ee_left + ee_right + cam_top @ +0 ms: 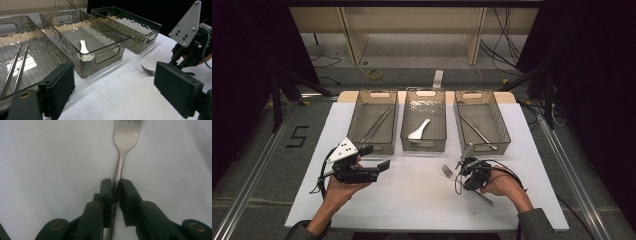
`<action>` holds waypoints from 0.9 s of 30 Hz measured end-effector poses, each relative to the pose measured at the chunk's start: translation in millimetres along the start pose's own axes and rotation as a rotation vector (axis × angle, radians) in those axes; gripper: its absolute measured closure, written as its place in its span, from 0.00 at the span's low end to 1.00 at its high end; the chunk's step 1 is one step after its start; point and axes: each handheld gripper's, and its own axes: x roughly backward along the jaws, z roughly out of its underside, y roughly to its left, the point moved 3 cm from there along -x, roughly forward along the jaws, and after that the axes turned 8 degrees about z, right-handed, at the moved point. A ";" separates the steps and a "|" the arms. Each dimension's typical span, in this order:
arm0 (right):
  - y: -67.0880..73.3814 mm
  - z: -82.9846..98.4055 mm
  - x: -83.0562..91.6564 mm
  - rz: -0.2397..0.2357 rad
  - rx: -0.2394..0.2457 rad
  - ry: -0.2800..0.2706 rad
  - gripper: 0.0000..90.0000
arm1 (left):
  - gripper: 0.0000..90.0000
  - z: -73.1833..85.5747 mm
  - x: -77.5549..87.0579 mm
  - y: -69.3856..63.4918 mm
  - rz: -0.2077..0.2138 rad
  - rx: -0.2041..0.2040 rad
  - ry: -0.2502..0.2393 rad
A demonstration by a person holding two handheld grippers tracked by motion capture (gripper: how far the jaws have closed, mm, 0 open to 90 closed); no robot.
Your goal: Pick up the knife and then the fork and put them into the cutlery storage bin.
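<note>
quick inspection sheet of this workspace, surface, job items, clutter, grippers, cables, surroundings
surface: white table top, bare around the fork.
job's things: metal fork lying on the table, its handle between the right gripper's jaws; three clear bins in a row, left bin with chopsticks, middle bin with a white spoon, right bin with a metal utensil, kind unclear.
clutter: nothing seen.
grippers: right gripper shut on the fork handle; left gripper open, holding nothing, near the left bin.
cables: a black cable loops from the right gripper; loose cables on the floor behind.
surroundings: wooden frame legs behind the table, dark curtains at the sides, a 5 marked on the floor.
</note>
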 end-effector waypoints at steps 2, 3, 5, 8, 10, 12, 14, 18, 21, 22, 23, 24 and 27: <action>-0.2 -0.4 0.1 0.000 -0.003 0.004 0.91 | 0.18 0.1 -0.1 0.1 -0.001 0.000 0.000; -0.2 -0.6 -0.1 0.001 -0.006 0.004 0.92 | 0.18 0.1 0.0 0.1 -0.001 0.000 0.000; -0.4 -1.2 -0.1 0.005 -0.004 0.010 0.93 | 0.18 0.1 0.0 0.0 -0.001 0.000 -0.001; -1.0 -1.6 -0.1 0.005 -0.002 0.013 0.93 | 0.18 0.1 0.1 -0.2 -0.001 -0.002 0.000; -0.9 -1.7 -0.2 0.006 0.000 0.014 0.94 | 0.18 0.0 0.1 -0.2 -0.001 -0.002 -0.001; 0.1 -2.0 -0.4 0.012 0.003 0.011 0.94 | 0.18 0.0 0.2 -0.1 0.000 0.000 -0.001; 1.3 -2.0 0.2 0.023 0.022 0.012 0.94 | 0.18 -0.2 0.5 0.0 0.002 -0.001 -0.003; 2.4 -1.9 0.9 0.030 0.037 0.003 0.95 | 0.18 -0.2 0.8 0.2 0.001 -0.001 -0.003; 1.5 -1.7 3.6 0.056 0.036 -0.017 0.95 | 0.18 -0.4 1.2 0.3 0.002 -0.002 -0.005; 0.0 -0.8 5.4 0.056 0.035 -0.030 0.95 | 0.18 -0.4 1.5 0.3 0.002 -0.002 -0.006; -1.0 0.0 6.9 0.055 0.034 -0.040 0.95 | 0.18 -0.5 1.6 0.4 0.001 -0.002 -0.007; -1.9 0.8 8.2 0.062 0.026 -0.049 0.95 | 0.18 -0.5 1.7 0.7 0.000 -0.002 -0.008; -4.4 2.7 11.0 0.073 0.014 -0.066 0.95 | 0.18 -0.5 2.0 0.8 -0.001 0.003 -0.009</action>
